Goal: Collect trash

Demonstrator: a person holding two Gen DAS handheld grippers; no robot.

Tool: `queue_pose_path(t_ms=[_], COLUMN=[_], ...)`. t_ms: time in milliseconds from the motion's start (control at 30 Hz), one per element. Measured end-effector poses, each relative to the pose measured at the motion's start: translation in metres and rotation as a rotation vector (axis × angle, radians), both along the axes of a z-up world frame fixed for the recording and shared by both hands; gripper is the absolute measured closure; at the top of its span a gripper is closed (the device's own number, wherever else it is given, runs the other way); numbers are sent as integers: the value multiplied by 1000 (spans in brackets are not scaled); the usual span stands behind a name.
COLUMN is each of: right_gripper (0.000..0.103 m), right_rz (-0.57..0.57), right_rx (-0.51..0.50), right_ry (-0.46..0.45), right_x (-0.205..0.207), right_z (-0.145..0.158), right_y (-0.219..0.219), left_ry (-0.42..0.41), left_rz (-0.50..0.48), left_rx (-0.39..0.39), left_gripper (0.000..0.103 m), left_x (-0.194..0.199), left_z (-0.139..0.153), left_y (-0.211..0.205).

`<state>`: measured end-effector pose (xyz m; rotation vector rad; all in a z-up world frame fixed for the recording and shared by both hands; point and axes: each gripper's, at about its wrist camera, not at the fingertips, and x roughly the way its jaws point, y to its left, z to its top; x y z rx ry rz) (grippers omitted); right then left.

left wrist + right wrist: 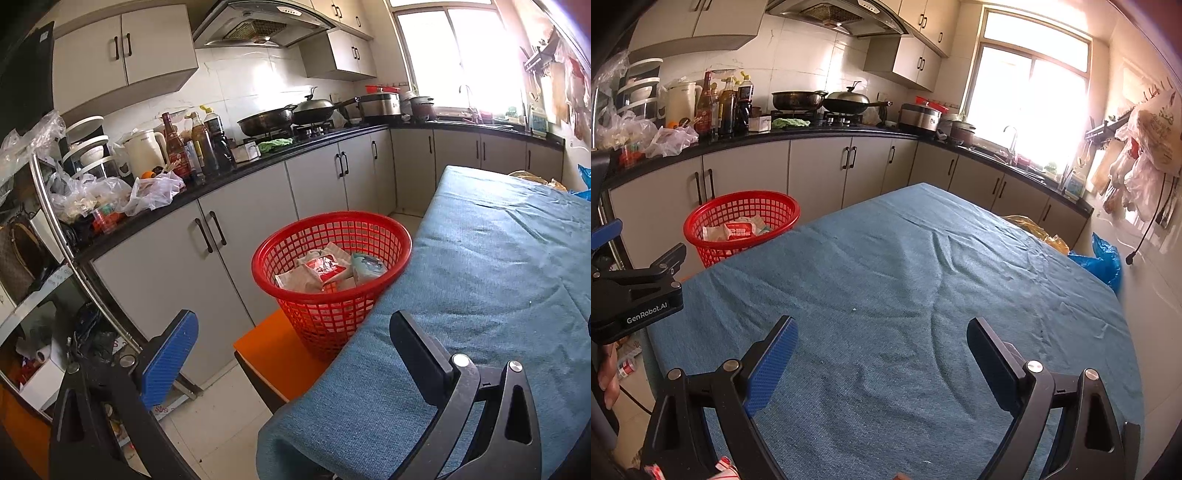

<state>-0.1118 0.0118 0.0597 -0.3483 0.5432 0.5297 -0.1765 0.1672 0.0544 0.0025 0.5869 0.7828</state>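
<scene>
Grippers 2: left [291, 354], right [882, 354] both wide, empty | basket [369, 221] 1 | wrappers [325, 269] several

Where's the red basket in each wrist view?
Left wrist: red basket sits centre frame, on an orange surface against the blue-clothed table edge, wrappers inside.
Right wrist: red basket is at left, mid-height, beyond the table's far-left edge, with the left gripper in front of it.
Shared landmark: the window above the sink.
</scene>
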Motion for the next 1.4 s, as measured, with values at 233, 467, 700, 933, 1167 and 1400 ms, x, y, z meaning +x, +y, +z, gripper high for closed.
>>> queue_pose_path(t_ms=[233, 467, 700, 933, 1167, 1400], right_gripper=[8, 8, 8, 8, 8, 8], right_rz=[0, 2, 3, 5, 6, 7], right_rx=[-7, -14, -15, -16, -17, -17], right_ry=[6, 10, 11, 12, 13, 14], right_x=[1, 2, 1, 1, 1, 1], right_z=[-3, -6, -6, -7, -8, -8], right_y=[3, 6, 5, 6, 6, 6], left_ry=[9, 14, 15, 16, 15, 16], left_rz=[-1, 1, 2, 0, 2, 0], left_rx=[-4, -11, -11, -14, -13, -13], left_gripper=[0, 0, 0, 0, 0, 0], left_x=[1, 2, 1, 0, 1, 1], left_z=[-5, -9, -9, -10, -10, -9], left_y=[4, 8, 9, 11, 11, 10])
